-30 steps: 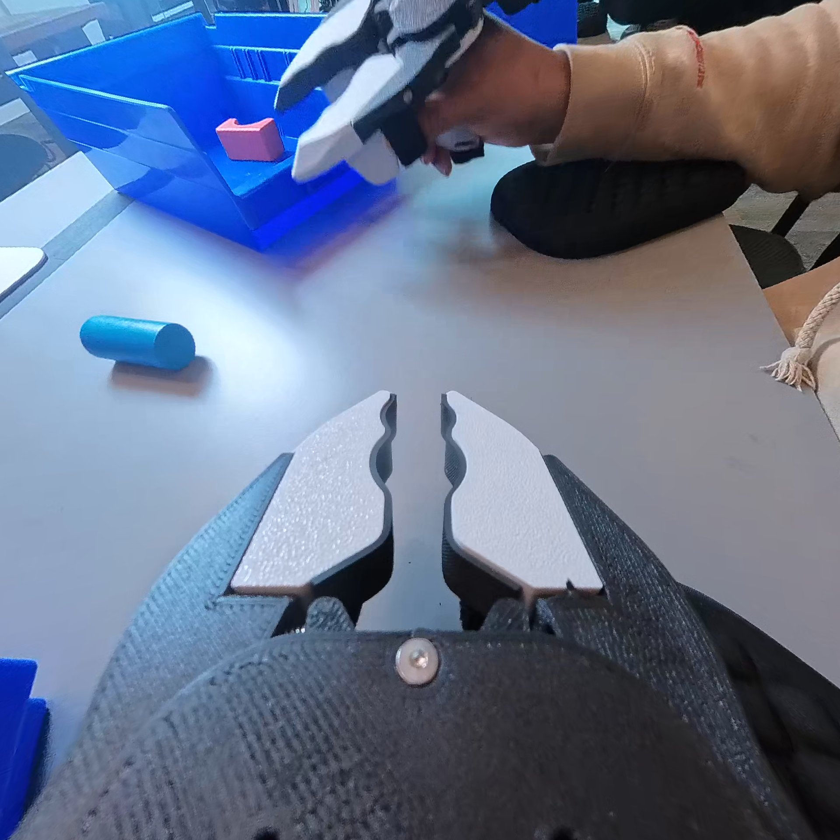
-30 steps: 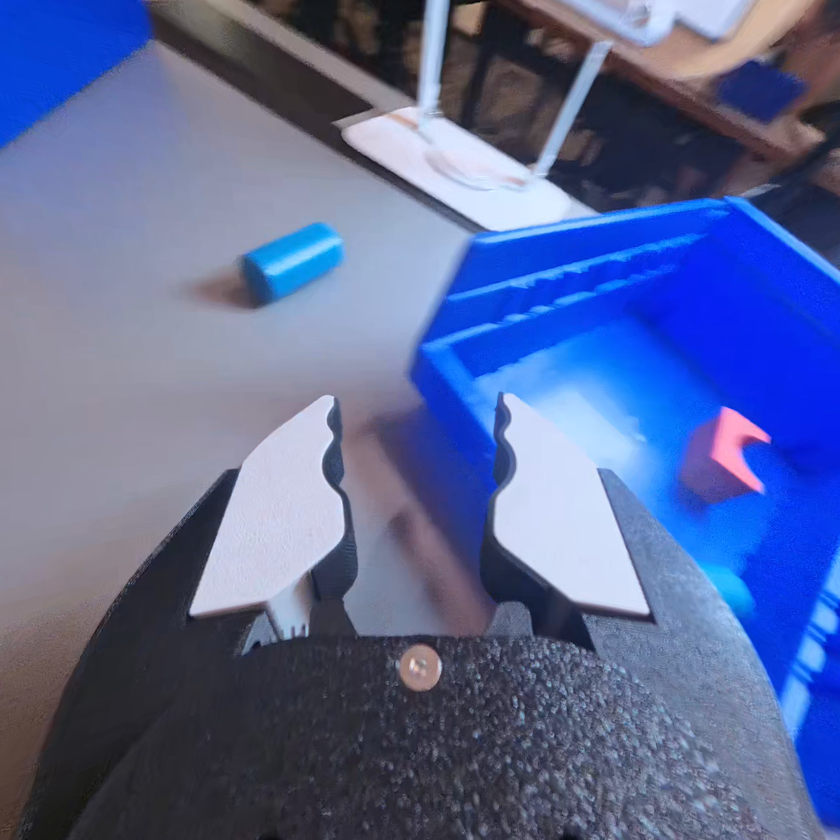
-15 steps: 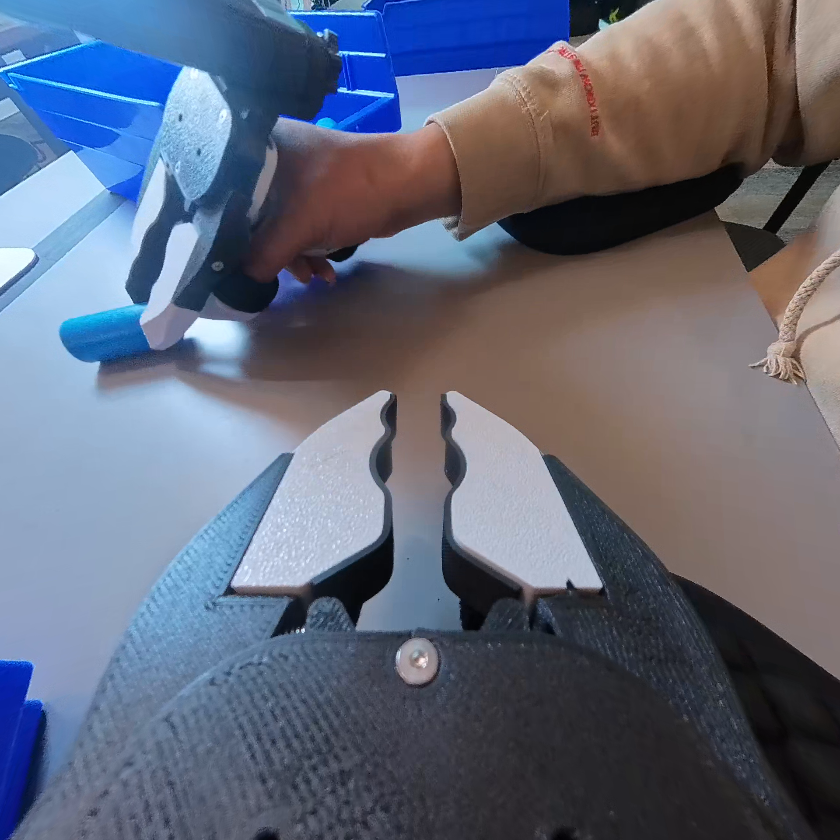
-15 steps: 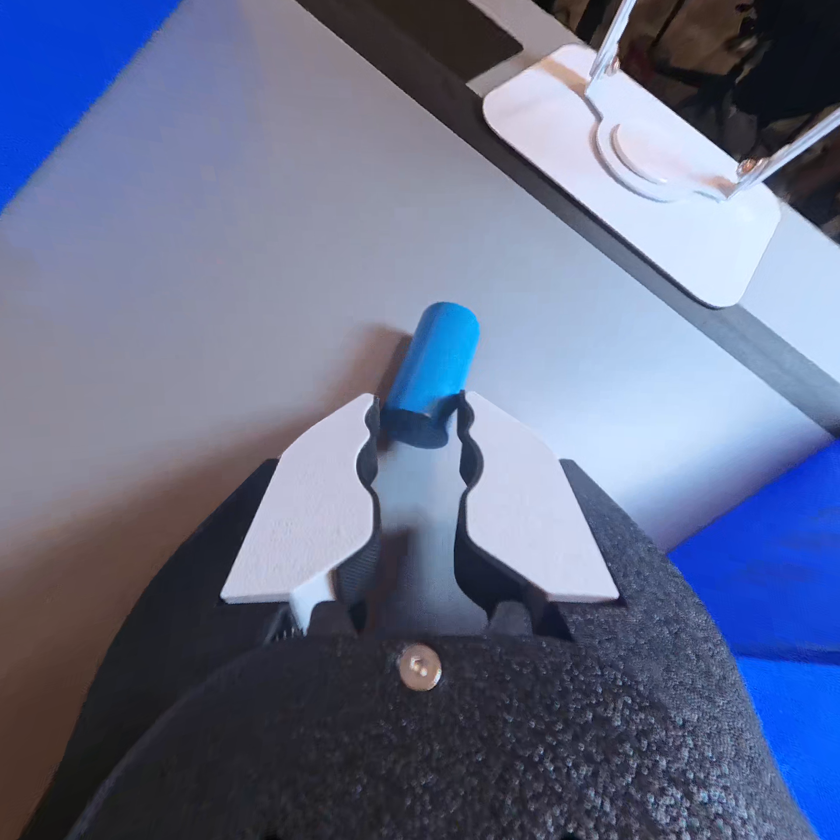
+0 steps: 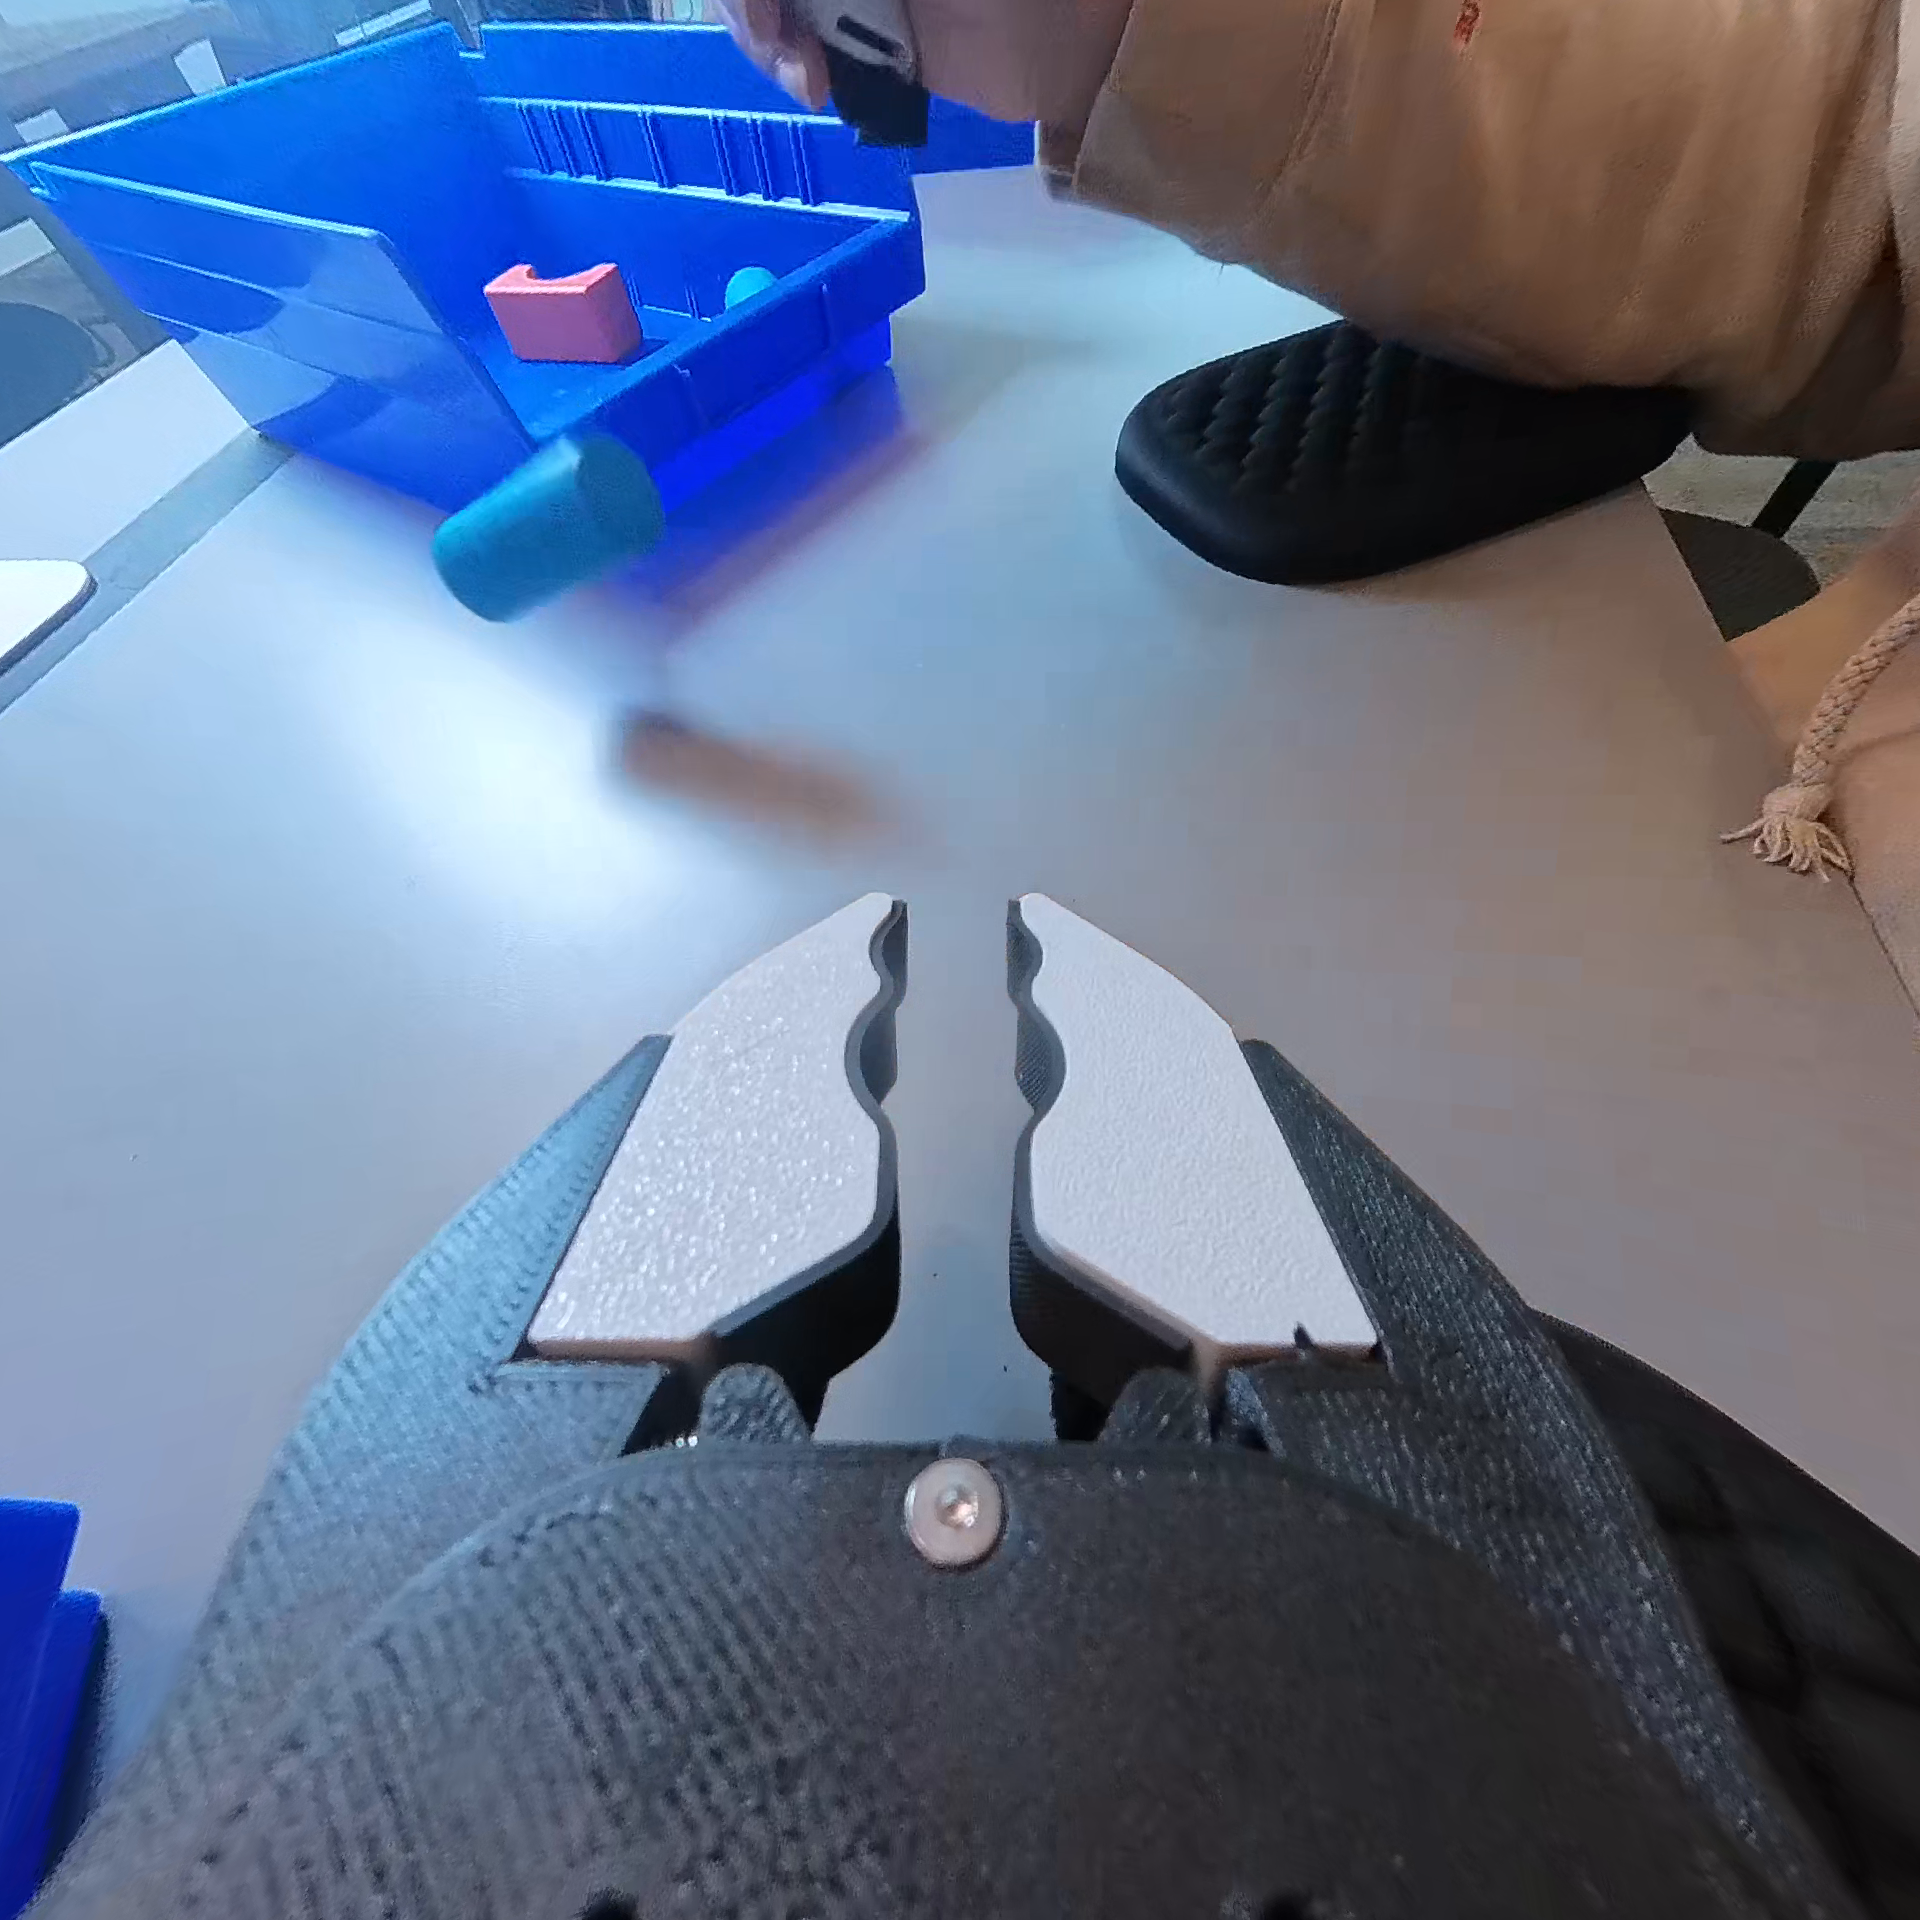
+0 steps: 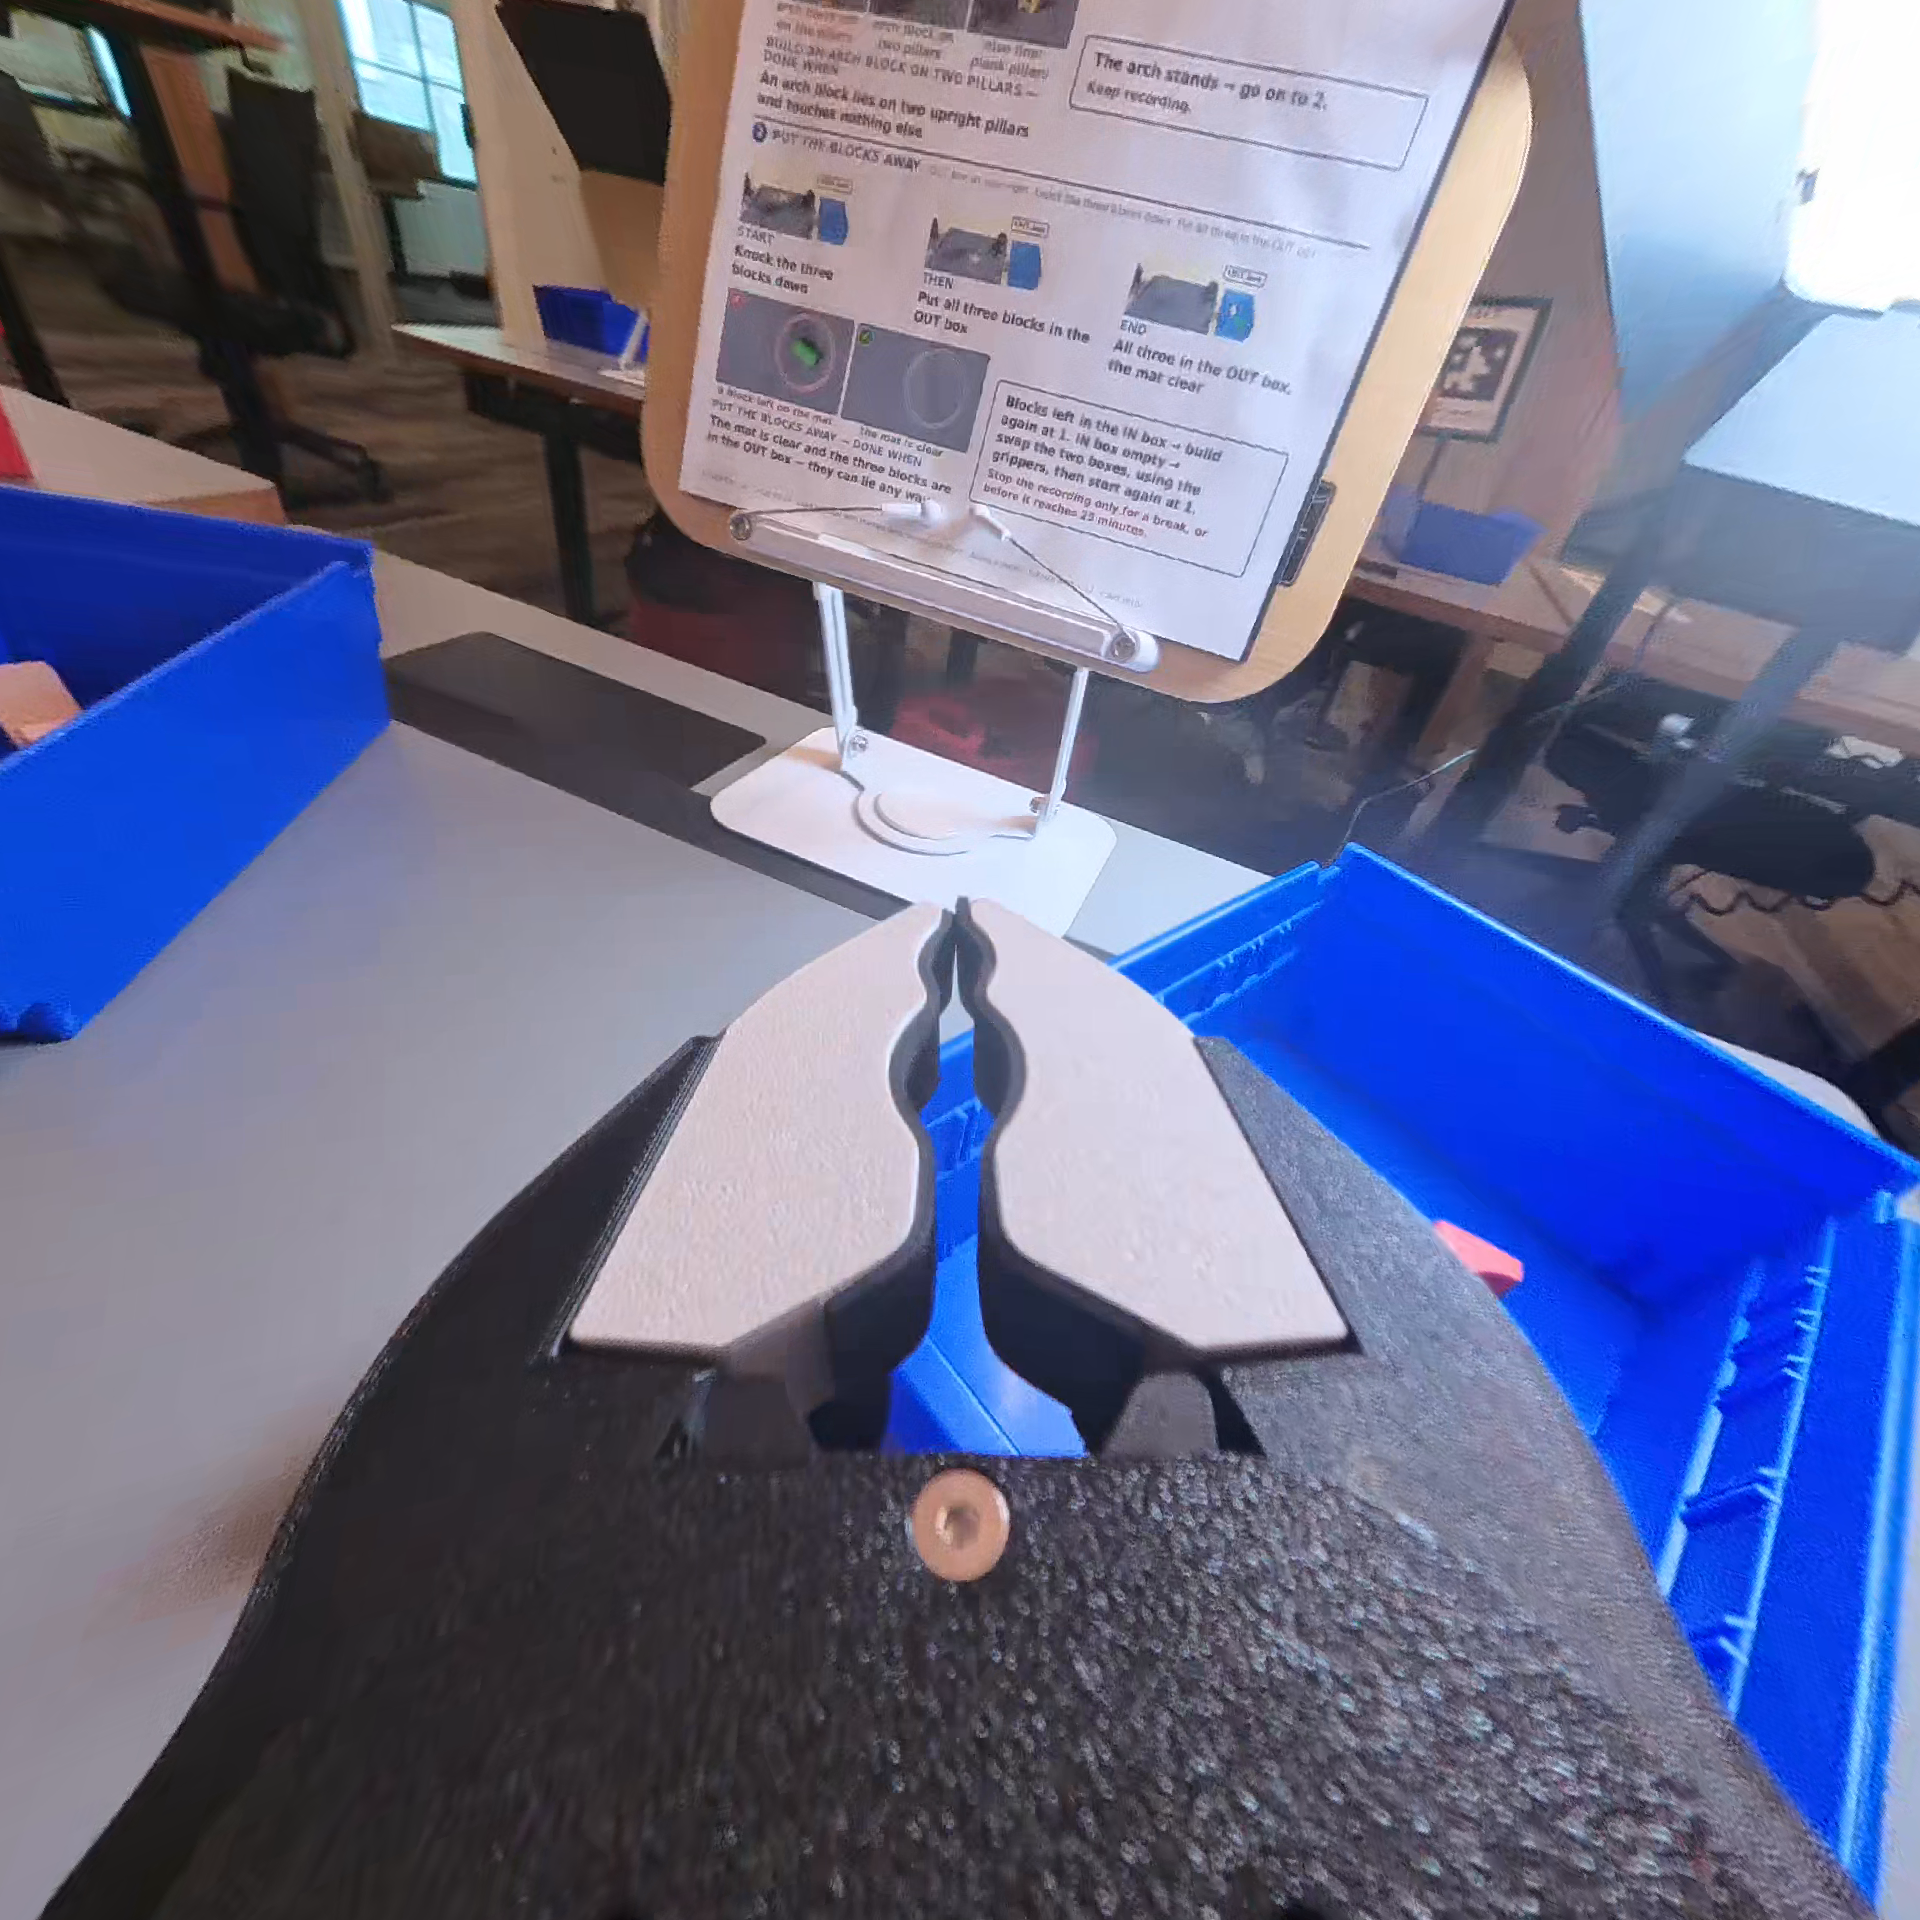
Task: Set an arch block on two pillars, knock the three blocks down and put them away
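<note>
A blue cylinder block (image 5: 545,525) shows blurred in the left wrist view, just in front of the blue bin (image 5: 312,343). Its shadow (image 5: 748,774) lies apart from it on the grey table, so it is off the surface and nothing holds it. A red arch block (image 5: 561,312) and a second blue cylinder (image 5: 750,286) lie in the bin. My right gripper (image 6: 956,920) is shut, pads together with nothing between them, above the bin's near wall (image 6: 1558,1039). The arch's corner (image 6: 1475,1262) peeks past it. My left gripper (image 5: 956,914) is open and empty, low over the table.
A second blue bin (image 6: 156,727) stands at the left. A white document stand (image 6: 935,821) with a printed sheet stands at the table's far edge. A black padded rest (image 5: 1382,457) and a person's beige sleeve (image 5: 1507,177) are at the right. One gripper's finger ends stand about 30 cm off the other's. To reach the red arch block (image 5: 561,312) in a straight line is about 25 cm for my right fingers, about 40 cm for my left.
The right gripper closed on the end of the lying blue cylinder, which left the grasp. The pads came together on air, and the gripper swung up toward the bin. The left gripper stayed put.
</note>
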`<state>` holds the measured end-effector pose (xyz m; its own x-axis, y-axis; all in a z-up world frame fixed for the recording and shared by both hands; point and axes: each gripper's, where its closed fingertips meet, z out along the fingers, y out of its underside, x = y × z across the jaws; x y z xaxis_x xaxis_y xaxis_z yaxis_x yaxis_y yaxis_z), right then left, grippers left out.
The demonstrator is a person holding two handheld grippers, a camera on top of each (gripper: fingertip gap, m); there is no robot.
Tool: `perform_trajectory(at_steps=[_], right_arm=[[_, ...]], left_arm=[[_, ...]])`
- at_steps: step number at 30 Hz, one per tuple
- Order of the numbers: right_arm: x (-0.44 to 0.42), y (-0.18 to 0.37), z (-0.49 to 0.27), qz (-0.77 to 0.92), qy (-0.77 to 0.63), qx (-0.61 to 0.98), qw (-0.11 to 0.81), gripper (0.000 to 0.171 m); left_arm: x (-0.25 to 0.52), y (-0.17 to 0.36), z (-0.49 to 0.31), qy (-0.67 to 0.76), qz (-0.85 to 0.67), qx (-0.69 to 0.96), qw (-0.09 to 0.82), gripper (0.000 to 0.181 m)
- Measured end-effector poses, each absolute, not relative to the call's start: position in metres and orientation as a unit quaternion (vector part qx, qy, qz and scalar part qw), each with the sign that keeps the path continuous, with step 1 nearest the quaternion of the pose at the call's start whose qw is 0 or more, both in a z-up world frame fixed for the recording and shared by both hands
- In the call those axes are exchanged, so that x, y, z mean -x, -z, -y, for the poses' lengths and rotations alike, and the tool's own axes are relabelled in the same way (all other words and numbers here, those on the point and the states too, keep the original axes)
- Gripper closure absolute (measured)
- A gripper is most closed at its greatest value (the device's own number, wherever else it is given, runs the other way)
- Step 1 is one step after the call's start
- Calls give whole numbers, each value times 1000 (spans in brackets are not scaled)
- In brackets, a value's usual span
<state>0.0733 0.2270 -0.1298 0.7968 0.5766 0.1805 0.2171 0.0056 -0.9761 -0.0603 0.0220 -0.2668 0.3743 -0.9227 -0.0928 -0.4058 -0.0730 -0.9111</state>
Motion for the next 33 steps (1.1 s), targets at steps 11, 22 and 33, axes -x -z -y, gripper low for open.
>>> perform_trajectory(at_steps=[11, 22, 33], right_arm=[[-14, 301, -150, 583, -107, 743, 311, 98], [-40, 238, -177, 481, -197, 751, 407, 143], [-75, 307, -149, 617, -98, 733, 268, 138]], left_arm=[[61, 268, -24, 278, -483, 684, 471, 164], [61, 268, -22, 272, -490, 681, 472, 164], [61, 269, -22, 276, -487, 683, 468, 163]])
